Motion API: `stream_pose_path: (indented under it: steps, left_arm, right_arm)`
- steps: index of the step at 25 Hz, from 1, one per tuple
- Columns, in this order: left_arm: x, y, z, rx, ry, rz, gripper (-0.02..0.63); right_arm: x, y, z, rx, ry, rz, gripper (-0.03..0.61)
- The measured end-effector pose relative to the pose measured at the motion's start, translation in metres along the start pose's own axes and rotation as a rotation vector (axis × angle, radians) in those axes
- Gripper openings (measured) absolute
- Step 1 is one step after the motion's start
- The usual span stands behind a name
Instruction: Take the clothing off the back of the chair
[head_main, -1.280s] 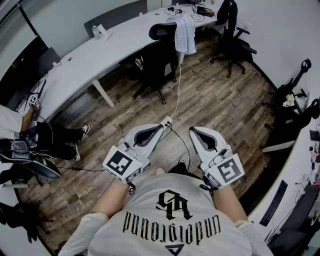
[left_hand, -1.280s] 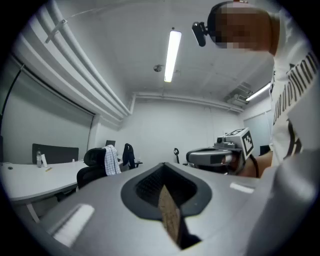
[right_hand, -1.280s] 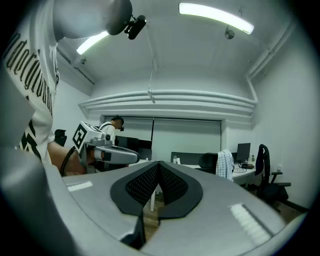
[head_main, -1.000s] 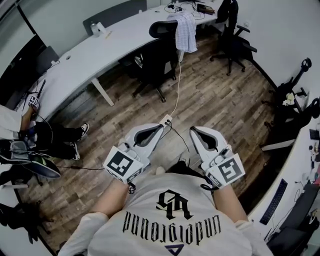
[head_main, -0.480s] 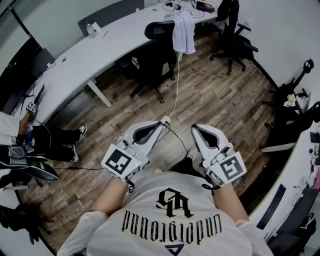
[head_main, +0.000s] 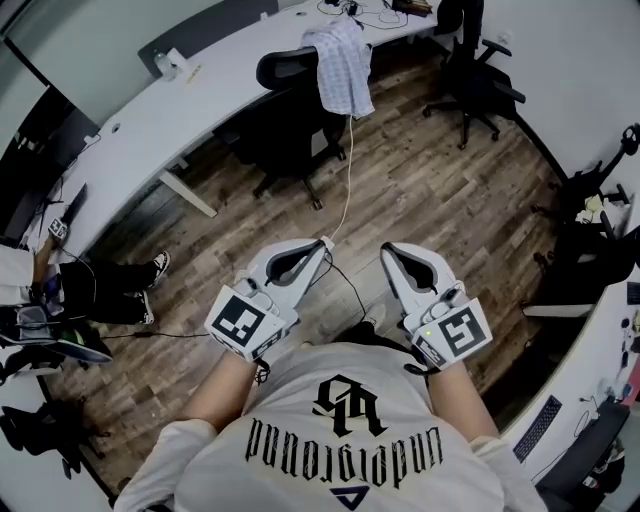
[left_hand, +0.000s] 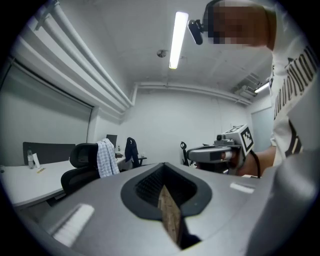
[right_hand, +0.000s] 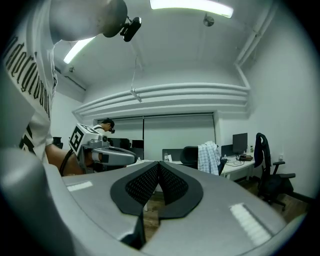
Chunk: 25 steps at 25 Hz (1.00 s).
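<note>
A light checked shirt (head_main: 340, 66) hangs over the back of a black office chair (head_main: 285, 125) at the long white desk, far ahead of me. It shows small in the left gripper view as the shirt (left_hand: 105, 157) on the chair (left_hand: 81, 169), and in the right gripper view as the shirt (right_hand: 207, 157). My left gripper (head_main: 322, 243) and right gripper (head_main: 385, 249) are held level in front of my chest, side by side, both shut with nothing between the jaws. Both are well short of the chair.
A white cable (head_main: 346, 185) runs over the wooden floor from the desk to a power strip by my left gripper. A second black chair (head_main: 470, 75) stands at the right. A seated person's legs (head_main: 105, 285) are at the left. Another desk (head_main: 590, 400) borders the right side.
I have walked toward the desk: the chair with the shirt sits lower and larger in the head view. Both grippers kept their pose and stayed shut.
</note>
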<state>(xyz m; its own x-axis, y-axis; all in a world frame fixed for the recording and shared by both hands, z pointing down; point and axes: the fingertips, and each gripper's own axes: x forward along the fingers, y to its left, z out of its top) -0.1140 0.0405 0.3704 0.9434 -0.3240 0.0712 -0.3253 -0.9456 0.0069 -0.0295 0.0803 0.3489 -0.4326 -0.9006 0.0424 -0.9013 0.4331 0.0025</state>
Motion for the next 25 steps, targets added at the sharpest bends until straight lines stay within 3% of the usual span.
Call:
stream_pose_path:
  steps: [11,16,25]
  left_arm:
    - [0.151,-0.006,0.016,0.011,-0.001,0.047,0.049]
    - [0.18,-0.002,0.018,0.019,0.012,0.064,0.051]
    - [0.205,0.049,0.016,-0.004,0.009,0.114,0.051]
  right_arm:
    - [-0.034,-0.137,-0.002,-0.006,0.0,0.029,0.008]
    - [-0.035,-0.172,-0.005,0.011,-0.006,0.026,0.009]
    - [0.01,-0.203,-0.002,-0.008,0.003,0.071,0.026]
